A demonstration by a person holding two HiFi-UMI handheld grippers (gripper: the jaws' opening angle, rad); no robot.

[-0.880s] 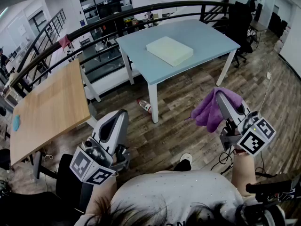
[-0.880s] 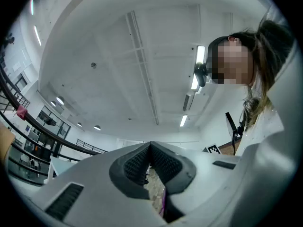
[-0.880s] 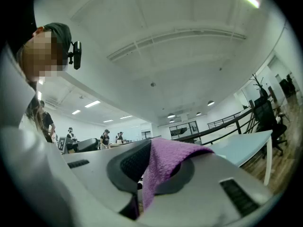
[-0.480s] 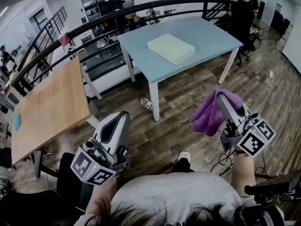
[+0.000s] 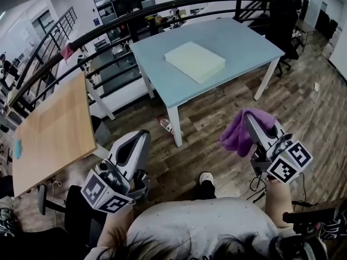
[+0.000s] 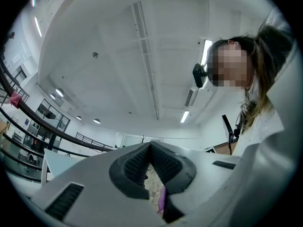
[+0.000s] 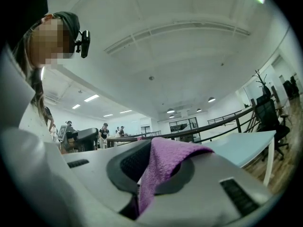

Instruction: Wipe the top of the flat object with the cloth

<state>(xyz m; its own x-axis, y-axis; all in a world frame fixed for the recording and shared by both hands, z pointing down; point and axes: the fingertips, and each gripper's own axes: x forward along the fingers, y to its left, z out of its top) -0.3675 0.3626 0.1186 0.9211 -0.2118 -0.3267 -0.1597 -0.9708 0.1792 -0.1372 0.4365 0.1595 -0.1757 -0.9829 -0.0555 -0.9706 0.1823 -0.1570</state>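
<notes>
1. Draping over the tips of the right gripper (image 5: pixel 249 118), the purple cloth (image 5: pixel 237 135) is soft, nubbly terry. It is bunched and hangs in loose folds, and the jaws are clamped on it.
2. The left gripper (image 5: pixel 142 135) has a smooth grey moulded shell and is tipped slightly upward. Its jaws are pressed together with nothing between them.
3. The flat object (image 5: pixel 195 61) is a pale cream rectangular slab with squared edges. It lies on a matt light-blue table (image 5: pixel 244 39), well apart from both grippers, across a wood-plank floor (image 5: pixel 211 123).
4. A pale wooden table (image 5: pixel 54 129) stands to the left, and a dark curved railing (image 5: pixel 135 18) runs behind both tables.
5. Only the head view shows the slab and each gripper's black-and-white marker cube (image 5: pixel 290 164).
6. The right gripper view adds close detail: a dark, finely ribbed pad (image 7: pixel 130 162), with the cloth's fuzzy nap pinched against it and folded over the right-hand jaw.
7. The left gripper view shows the same ribbed pads (image 6: pixel 137 167) meeting at the tip under a white ceiling with strip lights (image 6: pixel 184 116).
</notes>
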